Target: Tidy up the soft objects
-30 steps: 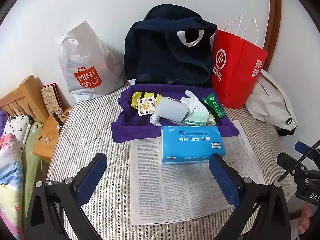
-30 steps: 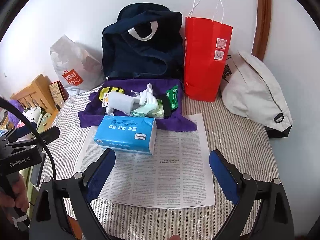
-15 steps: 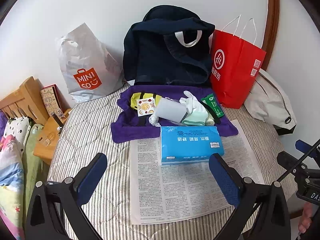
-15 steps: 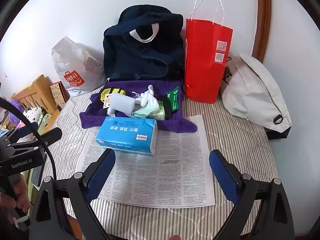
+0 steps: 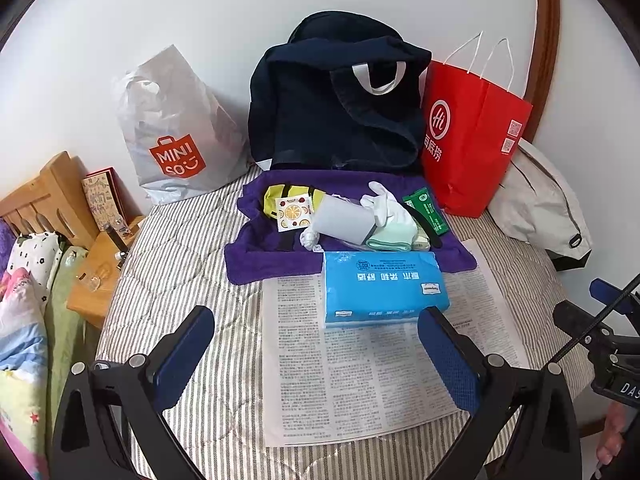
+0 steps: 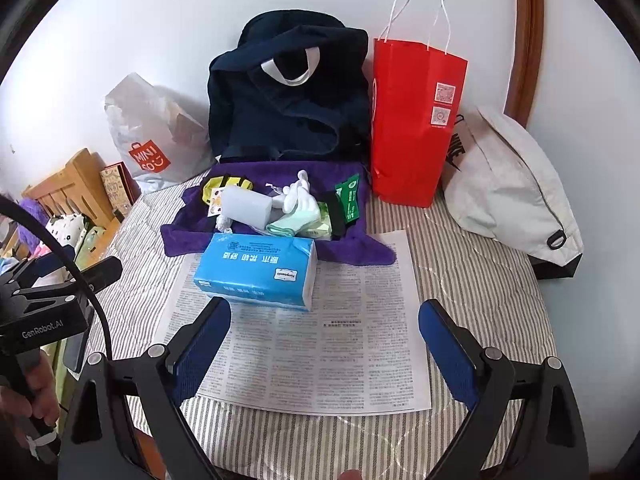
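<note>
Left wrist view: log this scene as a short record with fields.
surface: striped quilted cover
newspaper: flat, nearest the grippers
blue tissue pack: on the newspaper's far edge
purple towel: behind the pack, carrying small soft items including white gloves
back row: Miniso bag, navy bag, red paper bag, against the wall
left gripper: open, empty
right gripper: open, empty

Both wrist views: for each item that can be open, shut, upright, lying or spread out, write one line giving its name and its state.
Left gripper: open, holding nothing.
Right gripper: open, holding nothing.
Blue tissue pack: lying flat on the newspaper, looks sealed.
Purple towel: spread out, small items piled on it.
Red paper bag: upright.
Navy bag: upright against the wall, top slumped.
White plastic bag: standing, crumpled.
</note>
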